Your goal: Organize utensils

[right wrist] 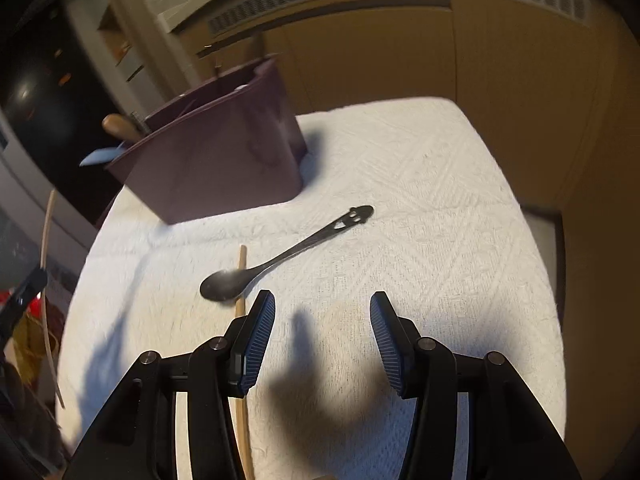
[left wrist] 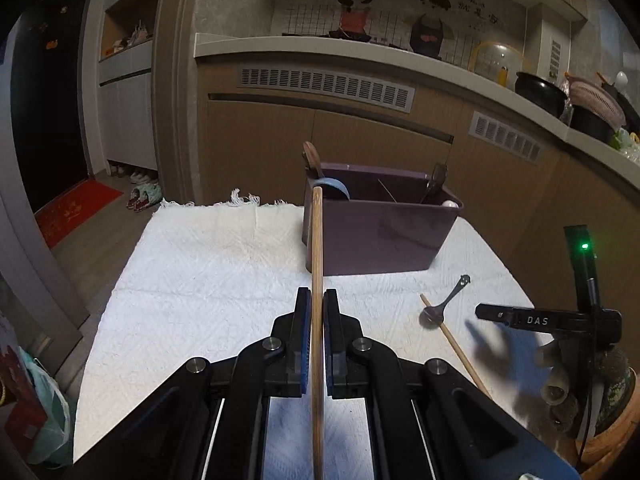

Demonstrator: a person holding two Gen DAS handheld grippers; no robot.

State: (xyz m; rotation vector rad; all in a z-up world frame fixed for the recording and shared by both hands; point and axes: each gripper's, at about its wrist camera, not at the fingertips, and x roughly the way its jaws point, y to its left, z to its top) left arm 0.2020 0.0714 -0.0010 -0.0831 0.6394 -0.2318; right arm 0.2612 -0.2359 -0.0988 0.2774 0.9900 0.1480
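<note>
Left gripper (left wrist: 317, 300) clamped on a chopstick (left wrist: 317, 264); right gripper (right wrist: 322, 304) apart over the worktop (right wrist: 420, 184).

The held chopstick points toward the purple bin (left wrist: 376, 236), its tip at the bin's near left corner. A spoon (right wrist: 280, 260) and a second chopstick (right wrist: 241, 316) lie on the white cloth just in front of the bin, the spoon's bowl touching that chopstick. The right gripper holds nothing, with the second chopstick running under its left finger. Utensils stand inside the bin.

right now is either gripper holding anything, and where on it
The left gripper is shut on a wooden chopstick, pinching it partway along its length. The right gripper is open and holds nothing; a metal spoon and second chopstick lie ahead.
</note>
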